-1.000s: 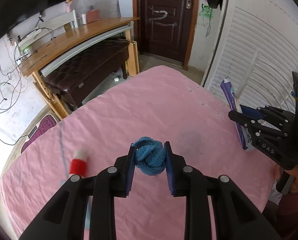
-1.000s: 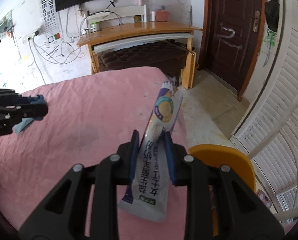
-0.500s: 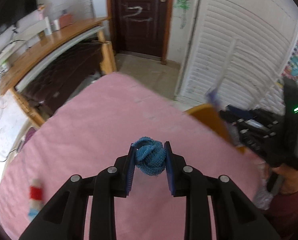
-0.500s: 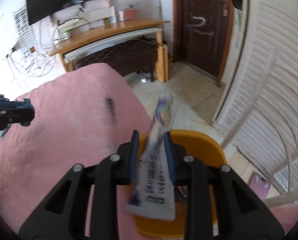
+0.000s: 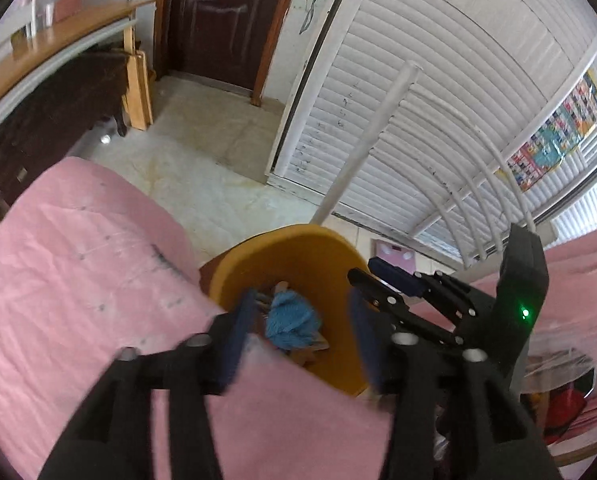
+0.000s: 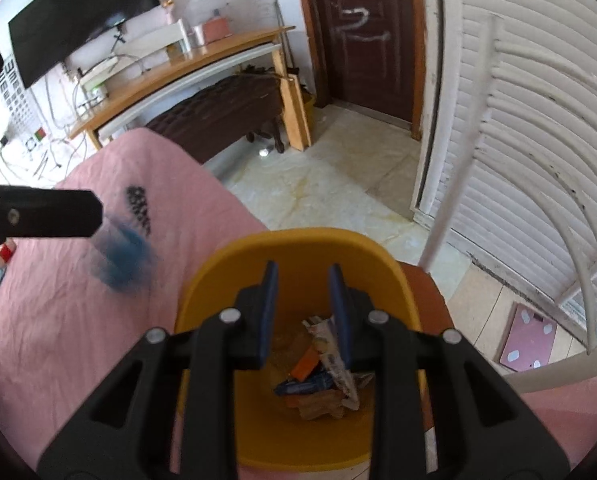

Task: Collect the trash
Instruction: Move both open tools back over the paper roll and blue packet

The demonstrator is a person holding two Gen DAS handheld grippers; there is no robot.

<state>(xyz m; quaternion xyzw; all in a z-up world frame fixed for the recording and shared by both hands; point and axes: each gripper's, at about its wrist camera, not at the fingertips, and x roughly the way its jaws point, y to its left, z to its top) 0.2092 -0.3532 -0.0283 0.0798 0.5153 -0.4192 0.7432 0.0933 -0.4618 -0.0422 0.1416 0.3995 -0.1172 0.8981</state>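
The left gripper (image 5: 302,332) hung at the lower middle of its own view, its fingers (image 5: 238,328) having just been spreading, and the blue knitted ball (image 5: 292,322) sat loose between them, touching neither pad as far as the blur allowed, over the mouth of the yellow bin (image 5: 298,244). In the right wrist view the same ball (image 6: 122,256) showed as a blue smear at the left of the frame, over the pink bed cover (image 6: 78,320) just beside the bin's rim (image 6: 298,236), so I could not say for certain it would clear the edge. The right gripper (image 6: 302,312) hovered at the centre of that view over the bin with its fingers a little apart and nothing between them; the purple-and-white wrapper (image 6: 332,356) lay at the bottom among other scraps. To finish the drop well, I judged the left hand should be well over the opening rather than the rim, and pull away only once the ball was plainly free. A red-and-white scrap (image 6: 6,252) at the left edge remained on the bed. The bin's lower wall was cut off by the grippers, and the motion blur made the ball's exact place hard to fix.
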